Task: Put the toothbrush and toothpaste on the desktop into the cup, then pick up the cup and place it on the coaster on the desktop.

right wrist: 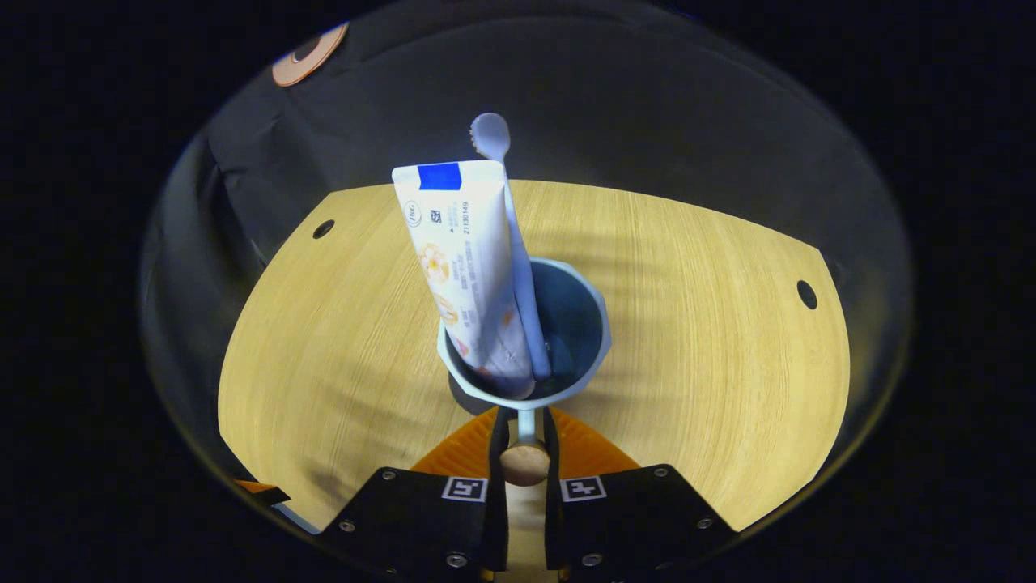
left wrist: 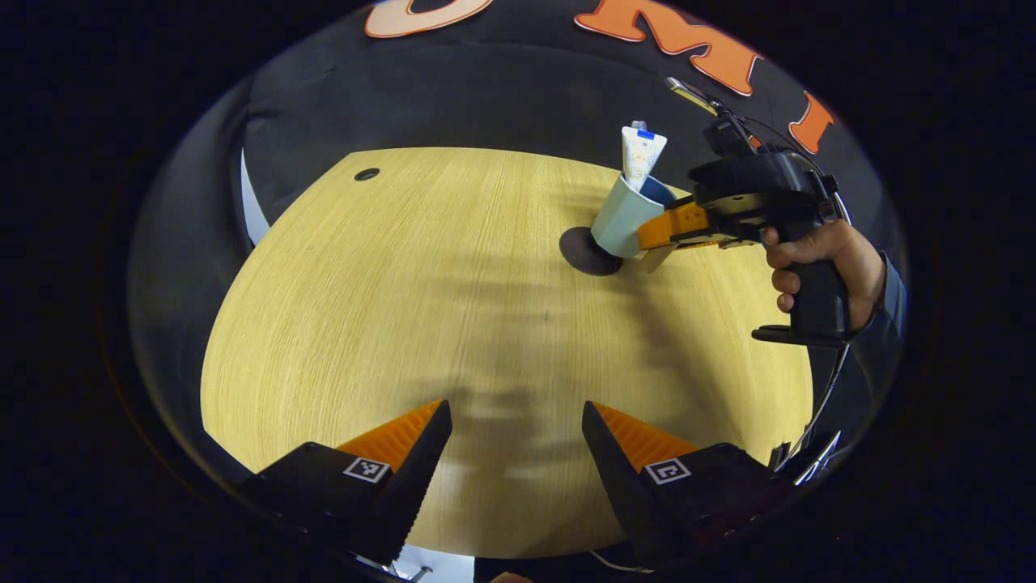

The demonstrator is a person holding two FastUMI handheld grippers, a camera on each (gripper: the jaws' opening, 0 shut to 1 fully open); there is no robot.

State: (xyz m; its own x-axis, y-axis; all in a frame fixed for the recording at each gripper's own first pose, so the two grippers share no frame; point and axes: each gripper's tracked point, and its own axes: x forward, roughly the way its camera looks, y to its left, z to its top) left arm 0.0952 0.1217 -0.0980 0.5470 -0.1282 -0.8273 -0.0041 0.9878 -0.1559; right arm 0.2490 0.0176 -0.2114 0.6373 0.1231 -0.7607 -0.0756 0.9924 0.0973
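Cup [right wrist: 566, 324]: pale blue, tilted, base edge on the dark coaster [left wrist: 584, 253], about 1 o'clock on the wooden desktop [left wrist: 405, 308] in the left gripper view.
Contents: toothpaste [right wrist: 465, 267] and toothbrush [right wrist: 518, 275] standing inside.
Right gripper [right wrist: 524, 421]: jaws clamped on the cup's handle [right wrist: 525, 461]; a hand [left wrist: 817, 259] holds it.
Left gripper [left wrist: 514, 425]: jaws apart, nothing between, at 6 o'clock above bare desktop.
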